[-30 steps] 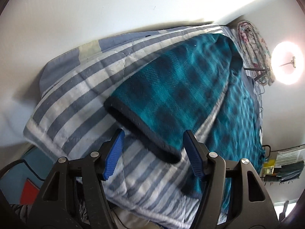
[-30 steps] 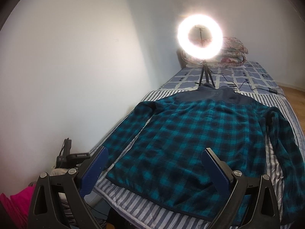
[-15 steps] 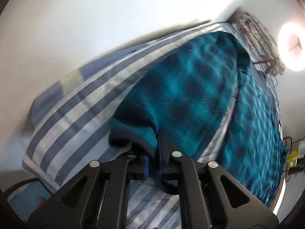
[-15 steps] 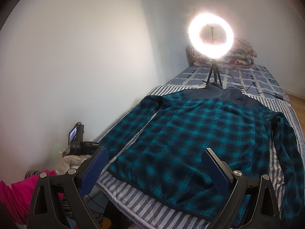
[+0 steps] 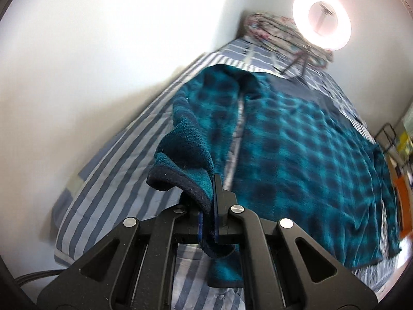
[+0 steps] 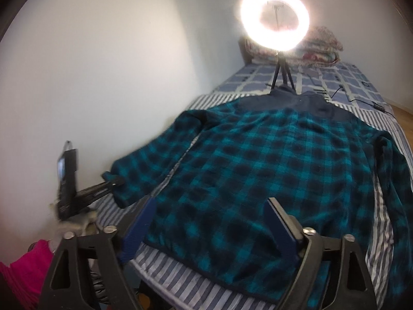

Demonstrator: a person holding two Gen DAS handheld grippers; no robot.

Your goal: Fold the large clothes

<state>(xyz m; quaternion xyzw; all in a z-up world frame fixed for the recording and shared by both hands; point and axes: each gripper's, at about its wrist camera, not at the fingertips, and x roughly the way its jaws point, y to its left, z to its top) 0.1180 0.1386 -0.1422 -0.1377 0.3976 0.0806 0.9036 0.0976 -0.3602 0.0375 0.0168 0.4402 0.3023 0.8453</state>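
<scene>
We've got the left gripper clamped on the fleece's sleeve cuff (right gripper wide, empty); next we'd probably fold it across the body.

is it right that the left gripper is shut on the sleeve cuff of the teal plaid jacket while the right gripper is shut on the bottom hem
Not quite. The left gripper is indeed shut on the sleeve cuff of the teal plaid jacket, but the right gripper is open, not shut on the bottom hem. The right wrist view shows its blue fingers spread wide above the jacket, holding nothing.
</scene>
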